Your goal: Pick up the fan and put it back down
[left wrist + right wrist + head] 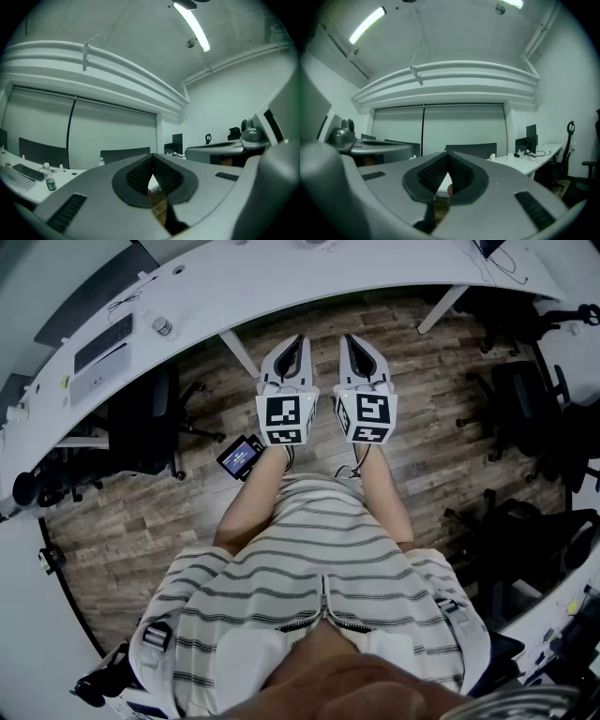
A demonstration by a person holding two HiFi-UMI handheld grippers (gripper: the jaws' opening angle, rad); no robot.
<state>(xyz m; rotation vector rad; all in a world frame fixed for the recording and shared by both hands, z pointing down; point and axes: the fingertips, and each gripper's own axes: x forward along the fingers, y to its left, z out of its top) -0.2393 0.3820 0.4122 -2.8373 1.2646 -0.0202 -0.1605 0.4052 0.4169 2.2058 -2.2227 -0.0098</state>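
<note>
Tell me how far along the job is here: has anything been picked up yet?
Done: nothing visible; no fan shows in any view. In hand: nothing. The left gripper and right gripper are held level, side by side over the wooden floor, short of the white desk, both with jaws together and empty. Left: apparently the whole pick-up and put-down, unless it is already over, which these views cannot settle.

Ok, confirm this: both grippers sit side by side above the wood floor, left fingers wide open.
Wrong on the fingers: the left gripper has them shut, with nothing between, as the left gripper view shows. The rest stands.
</note>
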